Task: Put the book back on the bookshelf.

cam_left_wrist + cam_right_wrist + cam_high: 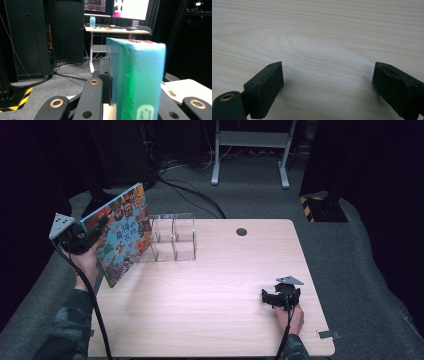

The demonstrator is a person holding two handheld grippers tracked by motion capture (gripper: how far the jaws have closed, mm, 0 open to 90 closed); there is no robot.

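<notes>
A colourful picture book [122,232] is held up, tilted, over the table's left edge, just left of a clear acrylic rack [172,239]. My left gripper [92,232] is shut on the book's near edge. In the left gripper view the book's teal spine [136,80] stands upright between the black fingers [93,100]. My right gripper [272,299] rests low on the table near the front right, a hand behind it. In the right gripper view it [327,85] is open, with bare wood between the pads [265,90].
The light wooden table [225,285] has a round cable hole [241,231] near its far edge. Behind the table are cables on grey carpet, a desk frame [250,150] and black curtains. A yellow-black striped block [312,207] sits at the far right.
</notes>
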